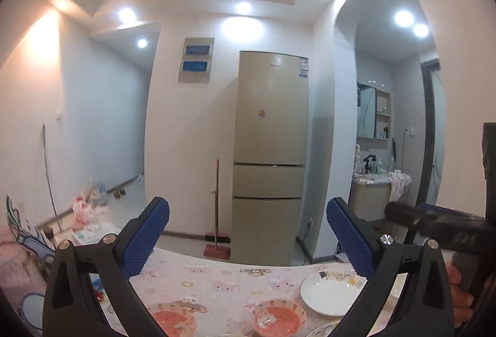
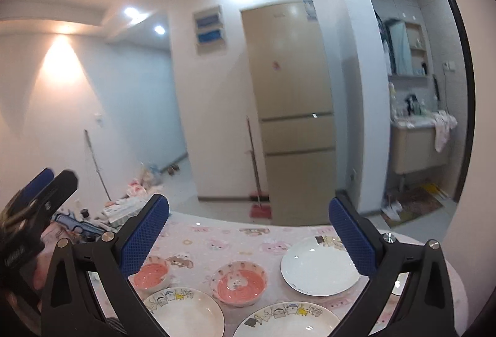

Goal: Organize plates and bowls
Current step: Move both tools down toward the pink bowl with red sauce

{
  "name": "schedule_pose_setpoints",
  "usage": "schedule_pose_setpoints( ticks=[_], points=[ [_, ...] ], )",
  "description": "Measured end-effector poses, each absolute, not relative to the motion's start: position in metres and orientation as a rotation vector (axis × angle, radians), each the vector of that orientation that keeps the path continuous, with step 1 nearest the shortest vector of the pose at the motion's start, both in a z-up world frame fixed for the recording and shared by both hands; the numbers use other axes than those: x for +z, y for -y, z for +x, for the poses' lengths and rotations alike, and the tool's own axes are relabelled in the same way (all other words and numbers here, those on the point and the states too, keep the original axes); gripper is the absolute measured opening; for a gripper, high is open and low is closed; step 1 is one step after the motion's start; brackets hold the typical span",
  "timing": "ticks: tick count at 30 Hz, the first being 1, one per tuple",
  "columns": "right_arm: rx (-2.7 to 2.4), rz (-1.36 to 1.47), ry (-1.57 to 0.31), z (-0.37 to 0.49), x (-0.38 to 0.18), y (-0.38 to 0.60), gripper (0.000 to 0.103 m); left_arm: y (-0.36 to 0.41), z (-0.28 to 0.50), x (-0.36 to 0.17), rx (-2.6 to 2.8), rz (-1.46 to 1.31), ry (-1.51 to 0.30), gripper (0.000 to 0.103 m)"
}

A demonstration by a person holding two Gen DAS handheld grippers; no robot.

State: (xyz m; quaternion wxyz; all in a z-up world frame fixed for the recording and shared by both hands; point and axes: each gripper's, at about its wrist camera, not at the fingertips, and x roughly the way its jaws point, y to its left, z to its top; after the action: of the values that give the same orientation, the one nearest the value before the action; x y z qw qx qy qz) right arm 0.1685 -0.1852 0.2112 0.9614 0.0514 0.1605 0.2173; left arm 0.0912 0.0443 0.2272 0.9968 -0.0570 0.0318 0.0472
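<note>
1. The fridge (image 2: pixel 291 107) fills the centre of both views, well behind the work; both cameras are tilted up, which suggests the grippers are raised above the dishes, not reaching.
2. The table (image 2: pixel 217 241) with its pink cartoon cloth spans the bottom of the right wrist view.
3. The plain white plate (image 2: pixel 319 267) lies lower right; two cartoon-rimmed plates (image 2: pixel 189 313) sit at the bottom edge, all separate, none stacked.
4. Two pink bowls (image 2: pixel 238 282) stand apart, between the plates, lower centre.
5. The right gripper (image 2: pixel 248 236) has its jaws wide apart, holding nothing.
6. The left gripper (image 1: pixel 248 237) is likewise spread and empty, probably ready for a first pick.
</note>
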Motion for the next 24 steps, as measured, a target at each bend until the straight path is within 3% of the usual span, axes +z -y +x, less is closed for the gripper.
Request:
schedule_pose_setpoints(
  ticks=[4,14,18,20,24],
  points=[
    [0.431,0.196,-0.364,0.204,0.219,0.188,0.103,-0.065,0.143,0.229,0.086,-0.177,-0.220,0.103],
    [0.396,0.264,-0.688,0.299,0.125,0.188,0.103,-0.069,0.205,0.165,0.127,-0.147,-0.417,0.102],
    [0.394,0.238,-0.810,0.322,0.091,0.175,0.102,-0.075,0.247,0.122,0.126,-0.145,-0.579,0.100],
    [0.417,0.226,-0.875,0.334,0.072,0.166,0.101,-0.080,0.272,0.094,0.110,-0.175,-0.664,0.100],
    [0.433,0.189,-1.028,0.352,0.035,0.147,0.084,-0.082,0.307,0.040,0.048,-0.223,-0.837,0.098]
  ],
)
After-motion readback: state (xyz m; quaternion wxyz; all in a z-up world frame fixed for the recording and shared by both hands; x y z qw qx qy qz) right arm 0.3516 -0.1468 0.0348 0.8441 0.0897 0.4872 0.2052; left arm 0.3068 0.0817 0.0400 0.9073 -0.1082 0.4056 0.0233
